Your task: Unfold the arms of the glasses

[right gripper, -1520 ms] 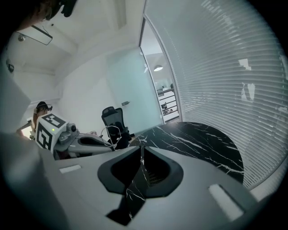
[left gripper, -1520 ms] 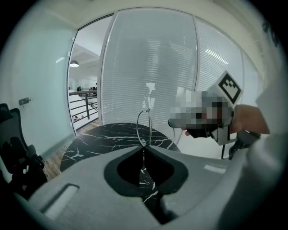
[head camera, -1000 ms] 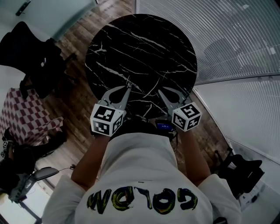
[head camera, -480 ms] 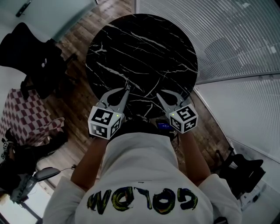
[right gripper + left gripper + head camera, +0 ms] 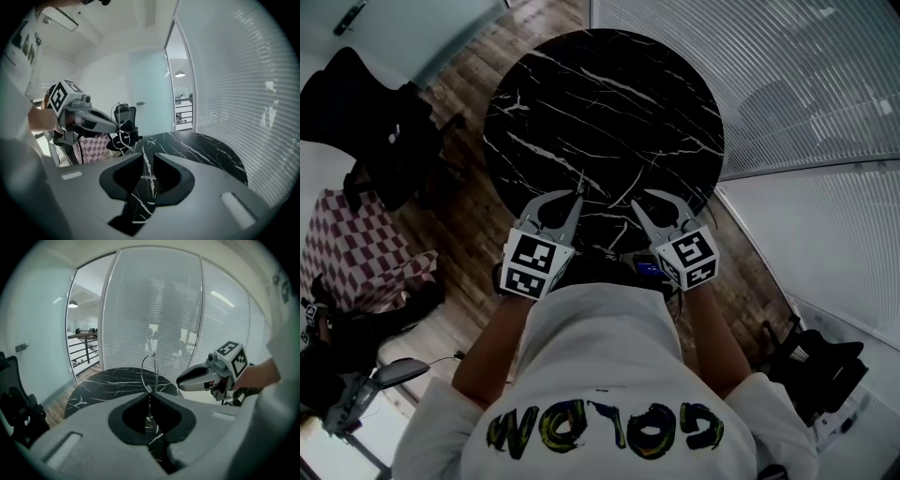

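Note:
Thin wire-framed glasses stick up from the tips of my left gripper, which is shut on them above the round black marble table. In the right gripper view the glasses hang at the left gripper's tip. My right gripper has just been opening, and a gap with nothing in it shows between its jaws. It is apart from the glasses. In the head view the left gripper and the right gripper sit side by side over the table's near edge. The glasses are too thin to make out there.
A black office chair and a red checkered cloth stand to the left on the wooden floor. Glass walls with blinds run close behind and to the right of the table.
The right gripper's jaws have spread apart, and it has rolled and edged a little left. The left gripper has rolled slightly while staying shut on the glasses.

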